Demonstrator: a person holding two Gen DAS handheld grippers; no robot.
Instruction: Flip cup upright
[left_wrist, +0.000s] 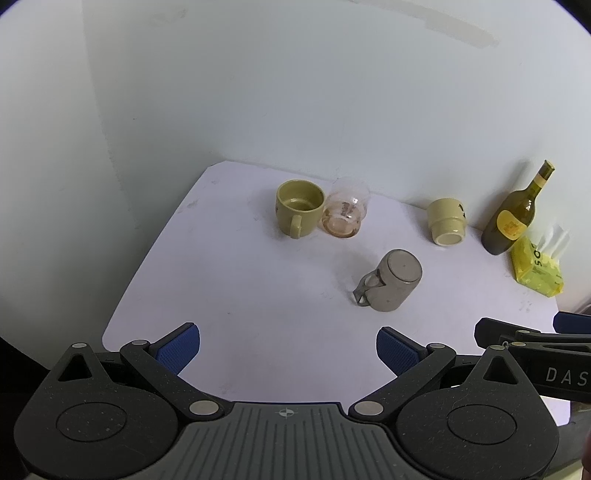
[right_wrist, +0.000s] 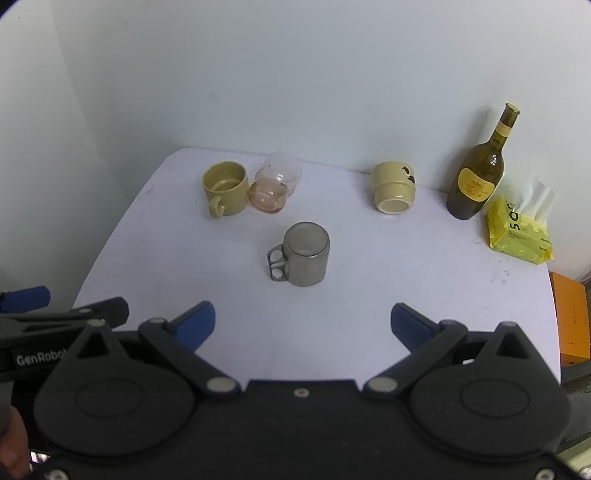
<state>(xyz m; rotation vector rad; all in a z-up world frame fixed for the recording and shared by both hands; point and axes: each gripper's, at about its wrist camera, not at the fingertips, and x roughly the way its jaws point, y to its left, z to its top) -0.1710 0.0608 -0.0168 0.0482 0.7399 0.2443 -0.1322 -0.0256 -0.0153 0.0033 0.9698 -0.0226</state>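
**Two open grippers, one upside-down cup**

The left gripper (left_wrist: 288, 350) is wide open. Its blue pads (left_wrist: 179, 349) are far apart and hold nothing. The right gripper (right_wrist: 303, 325) is wide open too, with nothing between its blue pads (right_wrist: 195, 325). Both hang above the near edge of the white table (right_wrist: 369, 314), side by side (each one shows at the edge of the other's view).

The gray metal cup (right_wrist: 306, 254) stands upside down in the middle of the table, with its flat bottom facing up. Its handle (right_wrist: 276, 263) has two holes and sticks out to the left. It is well apart from both grippers.

At the back left, a green mug (right_wrist: 225, 188) stands the right way up, and looks empty. A clear glass (right_wrist: 275, 186) lies on its side, touching the mug. It looks pinkish inside. Farther right, a cream cup (right_wrist: 393, 186) sits upside down near the wall. Beside it stands a dark green bottle (right_wrist: 476, 177) with a yellow label, then a yellow pack of tissues (right_wrist: 517, 232).
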